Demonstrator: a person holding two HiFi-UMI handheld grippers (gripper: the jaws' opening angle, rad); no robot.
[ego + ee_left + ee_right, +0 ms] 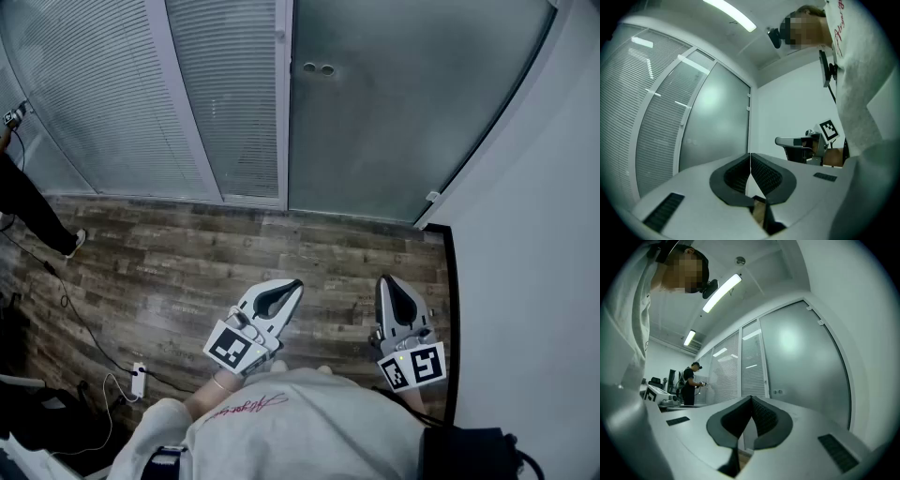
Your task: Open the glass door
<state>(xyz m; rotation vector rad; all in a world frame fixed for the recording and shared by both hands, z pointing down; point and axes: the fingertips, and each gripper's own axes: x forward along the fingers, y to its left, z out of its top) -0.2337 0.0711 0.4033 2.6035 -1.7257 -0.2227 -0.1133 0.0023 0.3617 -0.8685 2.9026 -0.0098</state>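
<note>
The frosted glass door [403, 112] stands closed ahead, with two small round fittings [319, 68] near its left edge. My left gripper [295, 284] and right gripper [387, 281] are held side by side over the wooden floor, well short of the door, both pointing toward it. Both are shut with nothing between the jaws. In the left gripper view its jaws [750, 155] meet, with the door [717, 126] beyond. From the right gripper view its jaws [751, 398] are pressed together, and the door [801, 366] with its fittings [777, 392] fills the right side.
Glass panels with slatted blinds [112, 94] run left of the door. A white wall [534, 234] bounds the right side. Another person [689, 385] stands far left, a leg [37, 211] showing. A cable and power strip [138, 380] lie on the floor at left.
</note>
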